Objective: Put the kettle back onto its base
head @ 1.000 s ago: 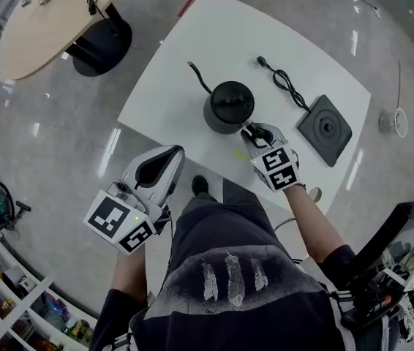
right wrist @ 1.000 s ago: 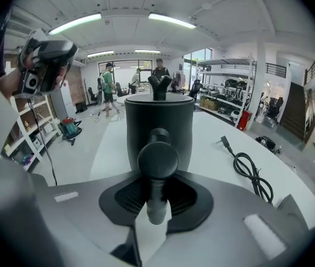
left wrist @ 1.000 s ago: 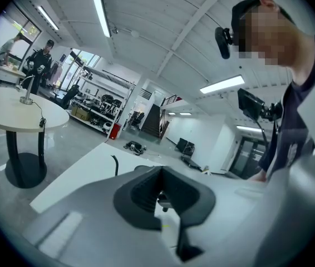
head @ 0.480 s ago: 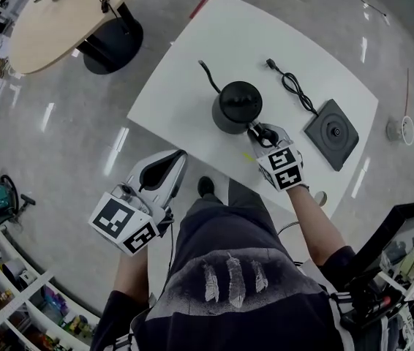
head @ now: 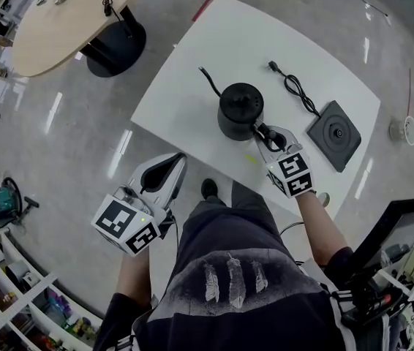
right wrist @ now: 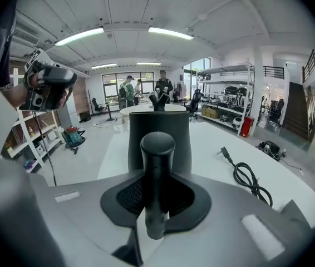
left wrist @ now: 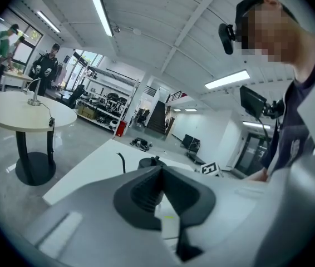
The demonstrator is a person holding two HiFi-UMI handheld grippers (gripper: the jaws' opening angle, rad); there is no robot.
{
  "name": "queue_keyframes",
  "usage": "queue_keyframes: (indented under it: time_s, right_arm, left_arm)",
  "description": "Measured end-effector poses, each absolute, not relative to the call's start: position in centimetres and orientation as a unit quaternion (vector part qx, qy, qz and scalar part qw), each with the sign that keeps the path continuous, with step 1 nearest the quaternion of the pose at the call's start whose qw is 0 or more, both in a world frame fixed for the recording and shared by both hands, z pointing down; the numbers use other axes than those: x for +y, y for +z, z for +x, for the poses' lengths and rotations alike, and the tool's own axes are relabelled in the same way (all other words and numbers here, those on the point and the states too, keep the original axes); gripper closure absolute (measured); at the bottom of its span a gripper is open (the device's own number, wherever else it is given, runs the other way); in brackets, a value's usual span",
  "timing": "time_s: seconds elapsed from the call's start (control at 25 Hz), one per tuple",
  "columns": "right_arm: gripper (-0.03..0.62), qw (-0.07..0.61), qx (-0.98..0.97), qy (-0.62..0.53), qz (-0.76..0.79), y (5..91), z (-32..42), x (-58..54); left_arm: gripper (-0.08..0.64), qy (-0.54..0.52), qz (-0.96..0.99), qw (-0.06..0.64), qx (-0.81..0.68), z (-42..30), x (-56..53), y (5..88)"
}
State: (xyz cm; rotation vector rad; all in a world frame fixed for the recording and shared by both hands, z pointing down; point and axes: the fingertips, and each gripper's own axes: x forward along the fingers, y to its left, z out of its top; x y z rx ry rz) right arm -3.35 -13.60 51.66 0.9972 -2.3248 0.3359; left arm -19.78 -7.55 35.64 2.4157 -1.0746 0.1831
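Note:
A black kettle [head: 240, 108] with a thin curved spout is on the white table [head: 214, 42], left of its flat black base [head: 335, 134]. The base's cord [head: 295, 90] lies coiled behind them. My right gripper [head: 264, 134] is shut on the kettle's handle [right wrist: 156, 171]. Its jaws have just been closing with the handle between them, and the kettle body [right wrist: 158, 132] rises right behind. Whether the kettle's bottom touches the table I cannot tell. My left gripper [head: 172, 163] hangs off the table's near left edge, shut and holding nothing.
A round wooden table [head: 61, 28] on a black foot stands at far left. Shelving [head: 17, 298] lines the lower left. The cord [right wrist: 249, 177] lies to the right of the kettle. People stand at a distant table [right wrist: 146, 107].
The whole picture has slid a little as the head moved. The right gripper stays on the kettle's handle, and kettle and base keep their spacing. The left gripper has not moved.

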Motion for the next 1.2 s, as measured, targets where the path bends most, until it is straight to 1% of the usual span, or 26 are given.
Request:
queue_keyframes:
  time_s: [0.56, 0.8, 1.2]
  right_arm:
    - [0.541, 0.244, -0.884, 0.130, 0.376, 48.7, -3.1, -13.8]
    - [0.543, 0.219, -0.890, 0.114, 0.384, 45.0, -5.4, -13.1]
    - [0.543, 0.186, -0.899, 0.077, 0.390, 39.3, -6.1, -13.1]
  left_arm:
    - [0.560, 0.069, 0.887, 0.234, -0.393, -19.8, -8.1, 35.9]
    - [0.560, 0.061, 0.890, 0.224, -0.392, -22.4, -7.0, 34.8]
    - [0.560, 0.026, 0.896, 0.212, -0.390, -23.4, -6.3, 33.6]
